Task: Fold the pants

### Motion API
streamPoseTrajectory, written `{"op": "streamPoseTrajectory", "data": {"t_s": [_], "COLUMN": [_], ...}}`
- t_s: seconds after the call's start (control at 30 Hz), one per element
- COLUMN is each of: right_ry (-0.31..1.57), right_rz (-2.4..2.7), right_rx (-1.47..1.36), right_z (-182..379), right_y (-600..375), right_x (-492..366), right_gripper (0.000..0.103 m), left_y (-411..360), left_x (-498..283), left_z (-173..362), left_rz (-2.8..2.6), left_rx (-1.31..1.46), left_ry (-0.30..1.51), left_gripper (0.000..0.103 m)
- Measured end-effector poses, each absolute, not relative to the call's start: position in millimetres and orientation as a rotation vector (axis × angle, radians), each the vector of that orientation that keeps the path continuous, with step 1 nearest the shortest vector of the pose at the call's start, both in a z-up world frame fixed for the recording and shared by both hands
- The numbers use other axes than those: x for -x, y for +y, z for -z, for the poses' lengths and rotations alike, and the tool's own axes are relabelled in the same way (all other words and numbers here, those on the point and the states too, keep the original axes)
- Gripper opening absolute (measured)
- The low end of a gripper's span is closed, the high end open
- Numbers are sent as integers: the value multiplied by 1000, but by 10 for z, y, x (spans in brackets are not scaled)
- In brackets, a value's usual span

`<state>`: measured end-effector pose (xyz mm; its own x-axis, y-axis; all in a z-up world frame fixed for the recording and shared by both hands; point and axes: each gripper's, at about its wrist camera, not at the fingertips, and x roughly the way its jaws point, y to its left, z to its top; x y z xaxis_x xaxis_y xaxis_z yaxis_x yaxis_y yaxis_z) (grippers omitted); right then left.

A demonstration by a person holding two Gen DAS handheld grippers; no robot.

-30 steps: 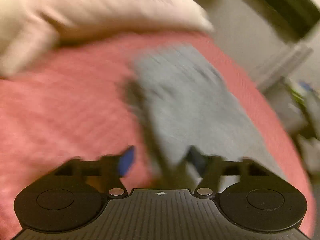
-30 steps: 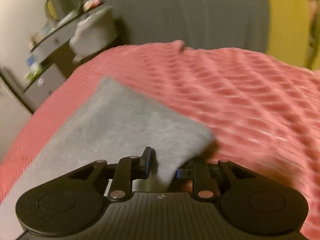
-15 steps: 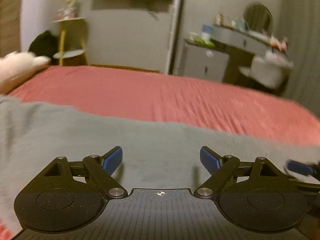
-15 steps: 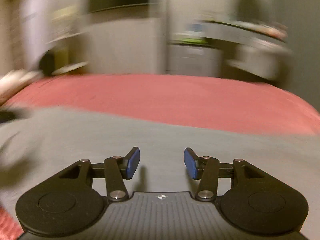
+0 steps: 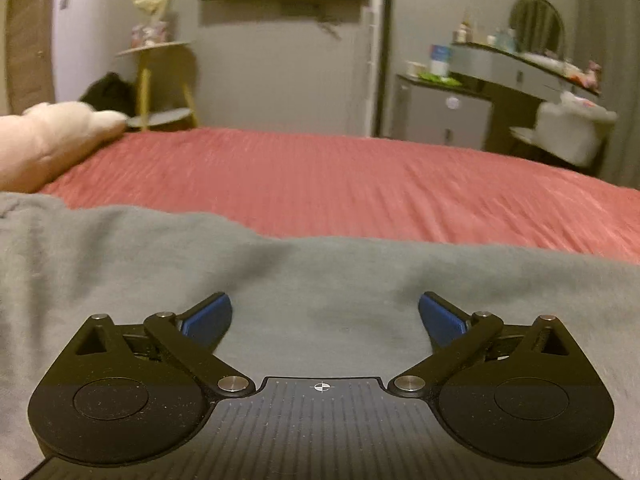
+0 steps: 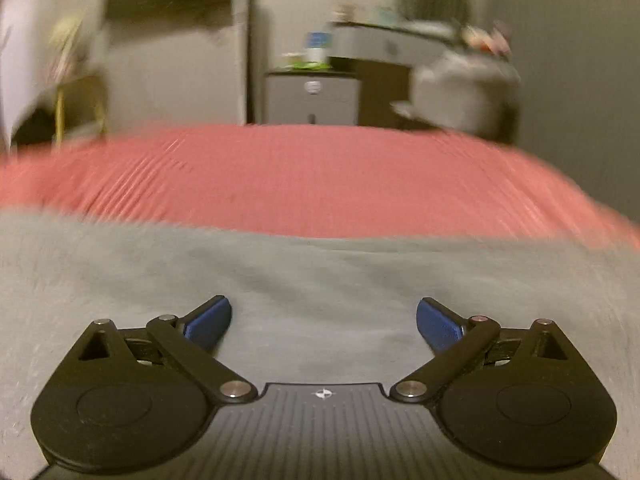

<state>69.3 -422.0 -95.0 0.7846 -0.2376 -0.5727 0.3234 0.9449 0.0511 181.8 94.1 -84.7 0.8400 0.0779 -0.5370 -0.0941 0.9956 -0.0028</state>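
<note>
Both grippers are letting go: left gripper (image 5: 325, 312) and right gripper (image 6: 324, 316) have blue pads opening wide, nothing pinched between. Soft grey pants (image 5: 320, 280) lie spread over the ribbed red bedspread (image 5: 340, 184).

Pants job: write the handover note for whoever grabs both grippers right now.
Left gripper: jaws opening, wide apart, nothing between them.
Right gripper: jaws opening, wide apart, nothing between them.
Grey pants: lying flat on the red bedspread, directly under both grippers, not held.
Done: pants laid out on the bed; how many folds are in cannot be told.
Left: regrip an edge and finish folding.
</note>
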Motion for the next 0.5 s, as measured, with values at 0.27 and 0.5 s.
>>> {"op": "streamPoseTrajectory", "data": {"t_s": [0.27,0.5], "right_ry": [666,559], "right_rz": [946,759], "right_rx": [-103,-298], "right_z": [823,681], "right_y": [-5187,-5305], "right_x": [-229,-37], "right_gripper": [99,84], "left_y": [1584,1066], "left_x": [-1727,-1384], "left_z": [676,510], "left_rz": [-519,-368], "left_rx": [-56,110], "left_ry": [622,669], "left_gripper": [103,103]}}
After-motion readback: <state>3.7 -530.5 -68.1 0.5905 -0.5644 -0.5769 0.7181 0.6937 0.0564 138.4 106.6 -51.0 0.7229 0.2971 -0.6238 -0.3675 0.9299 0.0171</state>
